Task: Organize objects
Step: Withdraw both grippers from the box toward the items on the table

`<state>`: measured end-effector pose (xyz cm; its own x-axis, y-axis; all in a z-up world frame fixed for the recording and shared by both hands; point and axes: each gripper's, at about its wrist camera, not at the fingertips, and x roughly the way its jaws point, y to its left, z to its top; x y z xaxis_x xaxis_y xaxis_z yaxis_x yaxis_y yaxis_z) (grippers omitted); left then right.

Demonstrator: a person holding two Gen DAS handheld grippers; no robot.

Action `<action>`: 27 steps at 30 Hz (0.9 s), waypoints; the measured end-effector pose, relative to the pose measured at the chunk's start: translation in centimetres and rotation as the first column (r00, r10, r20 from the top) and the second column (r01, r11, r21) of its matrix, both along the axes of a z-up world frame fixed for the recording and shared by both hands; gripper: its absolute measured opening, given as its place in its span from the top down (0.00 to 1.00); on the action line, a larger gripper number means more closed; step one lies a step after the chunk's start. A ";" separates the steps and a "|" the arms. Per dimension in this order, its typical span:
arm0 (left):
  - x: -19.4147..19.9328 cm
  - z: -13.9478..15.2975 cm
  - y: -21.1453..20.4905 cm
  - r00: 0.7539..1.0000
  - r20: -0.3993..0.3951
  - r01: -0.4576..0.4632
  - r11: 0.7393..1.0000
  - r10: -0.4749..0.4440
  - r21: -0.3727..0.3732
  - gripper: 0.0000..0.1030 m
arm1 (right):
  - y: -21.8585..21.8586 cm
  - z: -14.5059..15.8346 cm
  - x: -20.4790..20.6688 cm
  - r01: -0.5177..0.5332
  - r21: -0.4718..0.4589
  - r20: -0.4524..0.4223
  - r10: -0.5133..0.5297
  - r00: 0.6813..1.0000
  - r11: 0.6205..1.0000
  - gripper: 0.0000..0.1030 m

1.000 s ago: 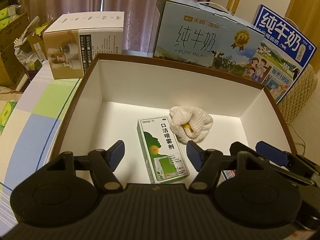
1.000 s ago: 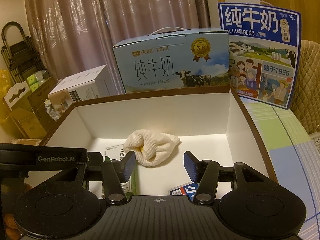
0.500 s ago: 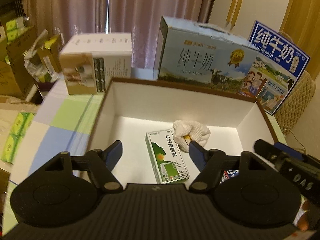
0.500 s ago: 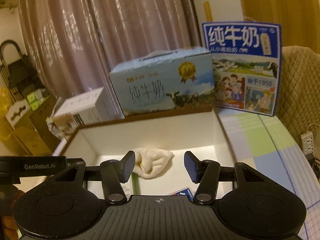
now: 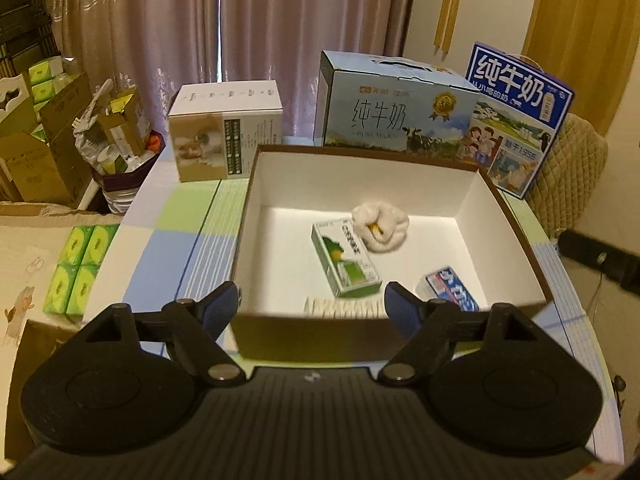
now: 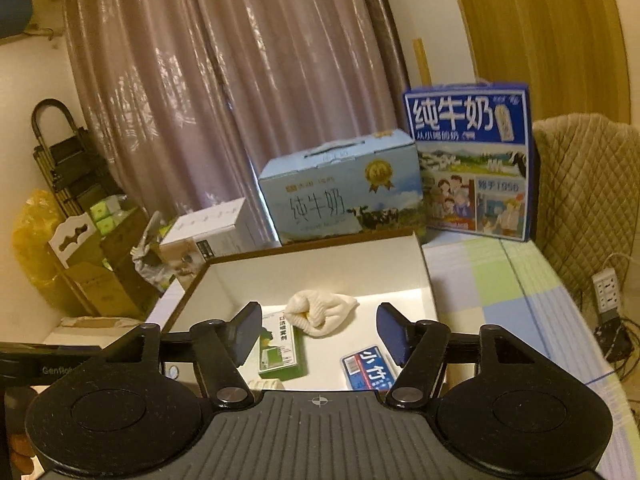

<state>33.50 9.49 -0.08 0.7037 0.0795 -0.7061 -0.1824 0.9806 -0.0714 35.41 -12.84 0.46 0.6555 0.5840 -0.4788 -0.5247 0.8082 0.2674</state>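
Both tongs stand wide apart and grip nothing: the left tongs (image 5: 312, 308) sit over the near wall of the open box (image 5: 400, 170), the right tongs (image 6: 318, 332) above the same box's near side. Inside, a green carton (image 5: 346, 258) lies at the middle of the floor, touching a white cloth bundle (image 5: 382, 226) behind it. A blue-and-white packet (image 5: 450, 288) lies in the near right corner, and a ribbed white item (image 5: 340, 307) rests against the near wall. Two milk cartons (image 5: 396, 110) stand along the bench's far edge.
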 end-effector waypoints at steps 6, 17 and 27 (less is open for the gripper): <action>-3.4 -0.3 0.5 1.000 0.000 -0.012 1.000 0.012 -0.015 0.25 | -1.7 -0.7 -2.5 0.002 -0.041 -0.009 -0.003 1.000 0.999 0.39; -4.7 -4.7 1.9 0.996 -0.083 0.034 0.999 -0.034 -0.002 0.25 | -4.3 -5.8 -1.7 -0.003 -0.091 -0.155 -0.012 0.988 0.996 0.39; -4.4 -9.2 2.8 0.978 -0.190 0.095 0.995 -0.088 0.024 0.27 | -7.3 -9.3 0.5 0.101 -0.133 -0.278 -0.135 0.951 0.986 0.39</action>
<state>29.10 12.34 -9.30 0.5632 0.0465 -0.8250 -0.0988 0.9950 -0.0114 35.91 -20.17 -8.88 0.5423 0.4403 -0.7156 -0.3394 0.8939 0.2928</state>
